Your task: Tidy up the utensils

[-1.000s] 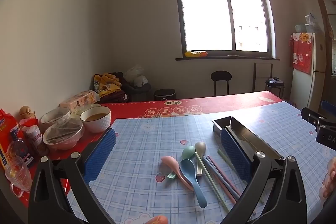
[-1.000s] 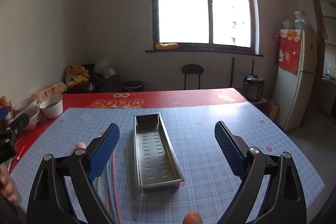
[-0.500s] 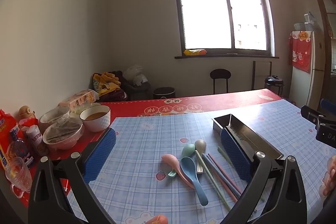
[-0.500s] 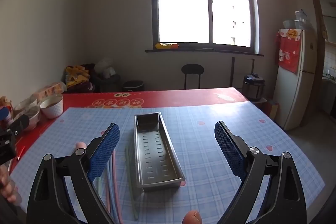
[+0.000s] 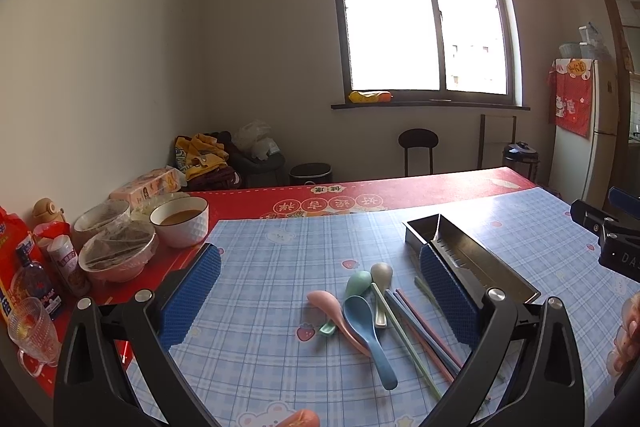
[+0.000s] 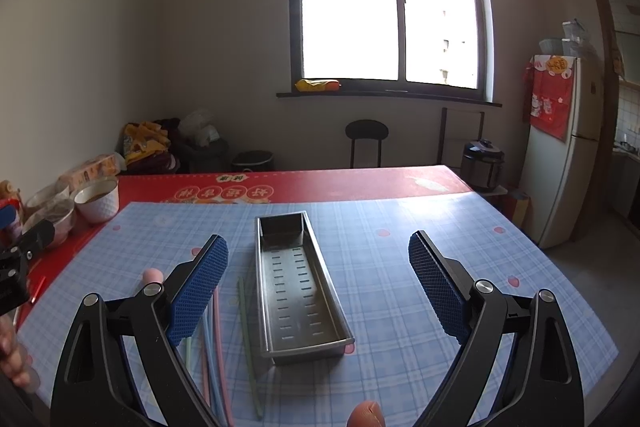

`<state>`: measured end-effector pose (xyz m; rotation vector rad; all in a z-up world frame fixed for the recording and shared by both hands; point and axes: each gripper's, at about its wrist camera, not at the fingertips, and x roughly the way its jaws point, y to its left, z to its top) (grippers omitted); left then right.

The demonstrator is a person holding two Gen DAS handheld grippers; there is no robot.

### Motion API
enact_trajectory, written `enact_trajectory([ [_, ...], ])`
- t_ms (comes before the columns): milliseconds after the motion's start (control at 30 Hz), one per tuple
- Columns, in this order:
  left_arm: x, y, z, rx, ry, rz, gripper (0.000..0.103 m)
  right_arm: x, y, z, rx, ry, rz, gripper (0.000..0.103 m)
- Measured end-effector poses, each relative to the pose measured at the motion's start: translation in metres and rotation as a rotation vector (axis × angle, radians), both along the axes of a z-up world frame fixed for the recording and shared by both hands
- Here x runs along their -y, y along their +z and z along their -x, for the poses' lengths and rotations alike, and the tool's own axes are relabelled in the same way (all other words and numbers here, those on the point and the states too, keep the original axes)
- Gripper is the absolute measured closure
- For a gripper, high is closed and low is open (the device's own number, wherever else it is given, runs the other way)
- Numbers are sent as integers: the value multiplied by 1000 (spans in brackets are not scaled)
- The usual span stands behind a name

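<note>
Several plastic spoons lie in a loose pile on the blue checked cloth: a pink spoon (image 5: 332, 311), a blue spoon (image 5: 366, 331), a green spoon (image 5: 356, 285) and a grey spoon (image 5: 380, 283). Beside them lie coloured chopsticks (image 5: 416, 331), also seen as chopsticks (image 6: 216, 339) left of the tray. An empty slotted steel tray (image 6: 298, 287) stands lengthwise in the middle; the same tray (image 5: 472, 261) is right of the spoons. My left gripper (image 5: 320, 291) hovers open above the spoons. My right gripper (image 6: 318, 291) hangs open over the tray, holding nothing.
Bowls (image 5: 180, 225), covered dishes (image 5: 116, 255), a bottle (image 5: 34, 279), a glass mug (image 5: 30, 327) and packets crowd the table's left edge on the red cloth (image 5: 360, 195). A fridge (image 6: 568, 147), rice cooker (image 6: 482, 163) and chair (image 6: 366, 139) stand beyond the table.
The left view has crept slightly forward and down toward the spoons. The right gripper has barely moved. Both stay open.
</note>
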<state>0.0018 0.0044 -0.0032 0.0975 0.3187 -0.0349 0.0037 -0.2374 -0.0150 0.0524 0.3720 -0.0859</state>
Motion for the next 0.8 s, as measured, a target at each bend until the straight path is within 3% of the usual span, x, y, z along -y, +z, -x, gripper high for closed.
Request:
enact_trajectory([
  [800,-3,-1,0,-7,2,4,5,0,-2,0,0,-2,-1,14],
])
